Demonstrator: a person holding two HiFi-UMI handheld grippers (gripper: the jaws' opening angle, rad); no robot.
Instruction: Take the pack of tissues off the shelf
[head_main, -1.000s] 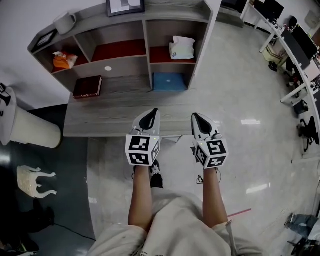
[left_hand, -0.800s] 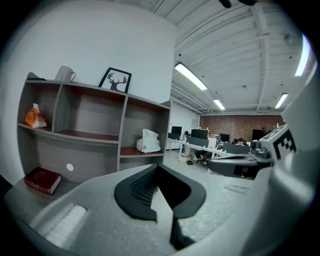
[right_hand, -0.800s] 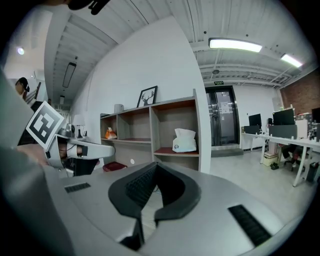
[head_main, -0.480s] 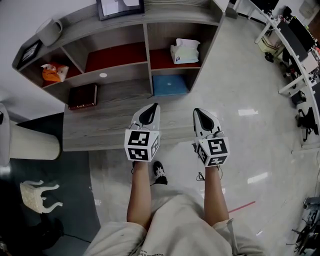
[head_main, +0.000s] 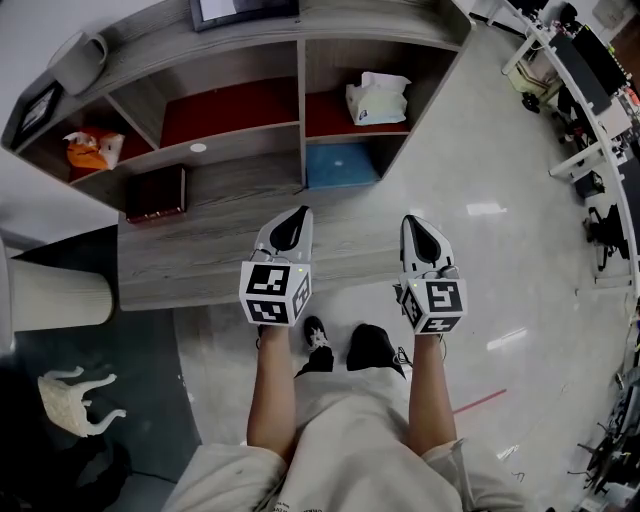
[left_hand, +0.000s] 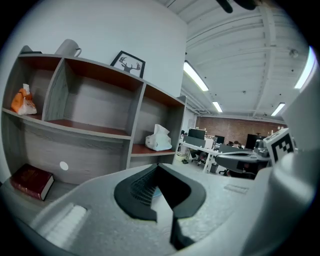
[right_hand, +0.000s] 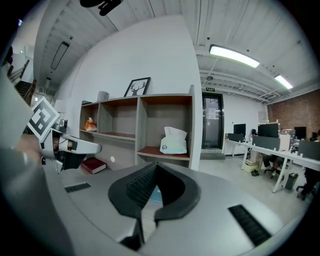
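The pack of tissues (head_main: 376, 98) is white, with a tissue sticking up. It stands in the right compartment of the grey shelf unit (head_main: 300, 95), on a red board. My left gripper (head_main: 296, 220) hovers over the desk surface, short of the shelf, shut and empty. My right gripper (head_main: 415, 230) is level with it to the right, past the desk's front edge, also shut and empty. In the left gripper view the tissues (left_hand: 158, 139) are far ahead of the jaws (left_hand: 159, 167). From the right gripper view the tissues (right_hand: 173, 141) stand straight ahead of the jaws (right_hand: 155, 167).
A blue box (head_main: 341, 164) lies below the tissues' compartment. A dark red book (head_main: 153, 193) rests on the desk at the left, an orange packet (head_main: 88, 150) in the left compartment. A mug (head_main: 82, 50) and a picture frame (head_main: 243, 10) top the shelf. Office desks (head_main: 590, 90) stand at the right.
The person has stepped toward the shelf, so it sits nearer and higher in the head view. A right shoe now shows. Both grippers stay shut and have spread slightly apart.
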